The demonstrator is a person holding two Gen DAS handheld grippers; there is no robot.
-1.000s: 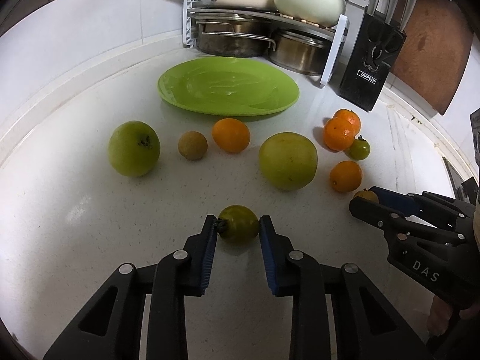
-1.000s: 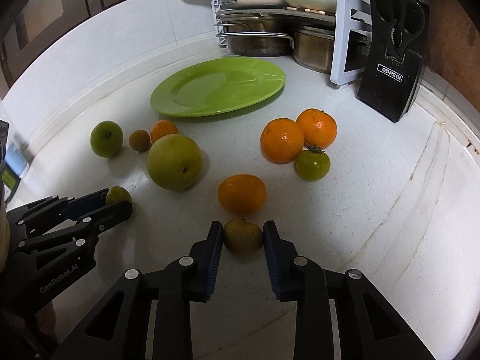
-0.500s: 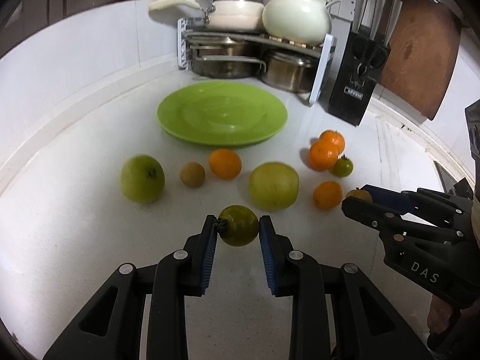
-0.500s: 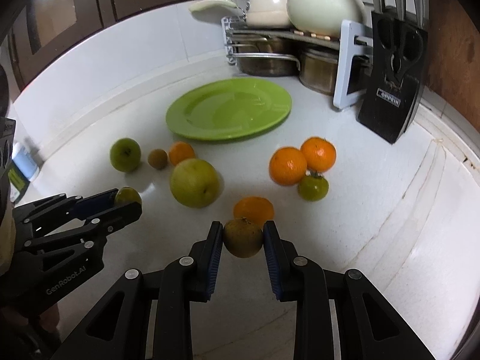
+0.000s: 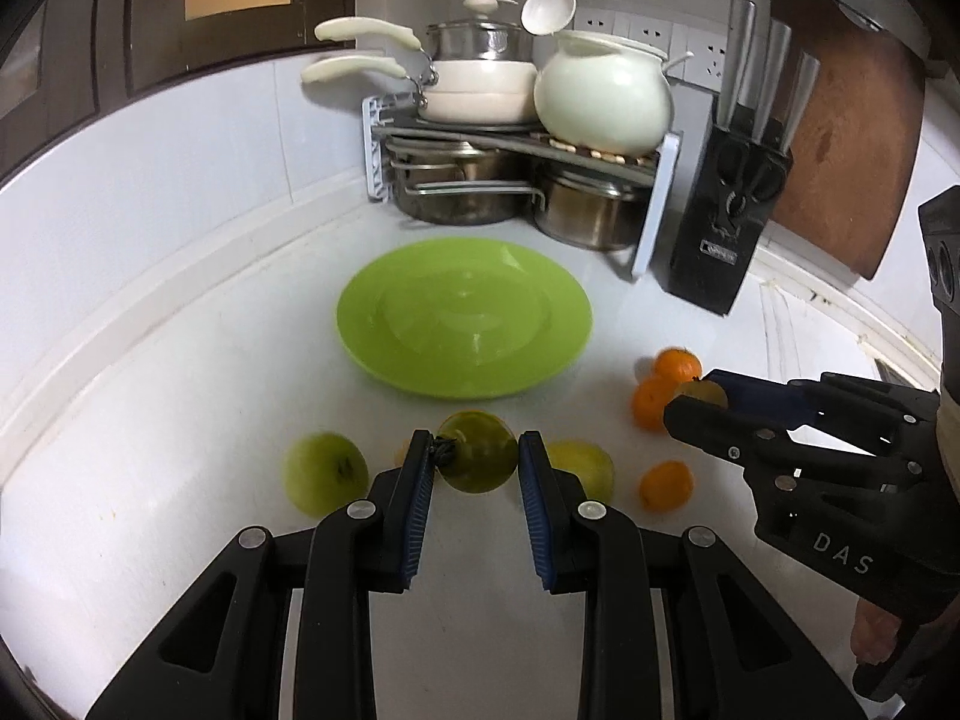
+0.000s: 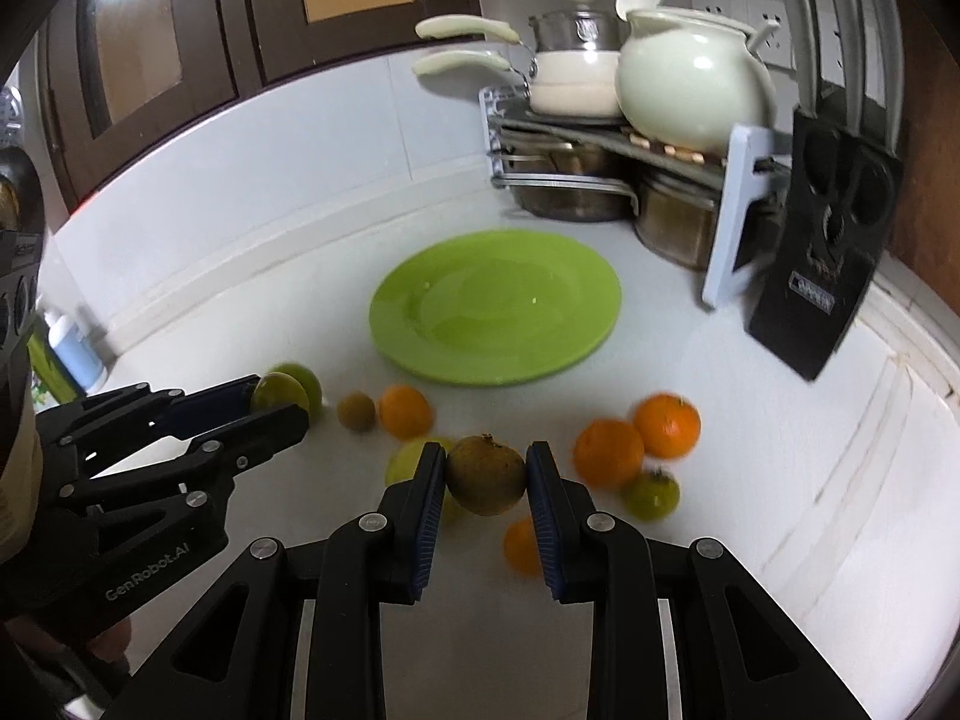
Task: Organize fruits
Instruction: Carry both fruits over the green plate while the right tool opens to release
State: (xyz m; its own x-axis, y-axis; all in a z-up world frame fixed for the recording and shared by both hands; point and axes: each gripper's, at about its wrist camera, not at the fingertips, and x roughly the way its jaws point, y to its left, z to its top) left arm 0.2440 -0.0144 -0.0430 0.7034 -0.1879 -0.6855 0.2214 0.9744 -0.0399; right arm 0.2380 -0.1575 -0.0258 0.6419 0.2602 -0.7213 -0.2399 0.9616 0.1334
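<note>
White kitchen countertop carries a green plate before a pot rack and knife block. Above it, the left gripper is clamped on a green tomato, stem against its left pad, while the right gripper pinches a brownish-green fruit, possibly a pear. Oranges, a green apple and other fruit, somewhat blurred, lie near the plate.

Dim, soft light — fisheye-warped edges, motion-blurred fruit.
</note>
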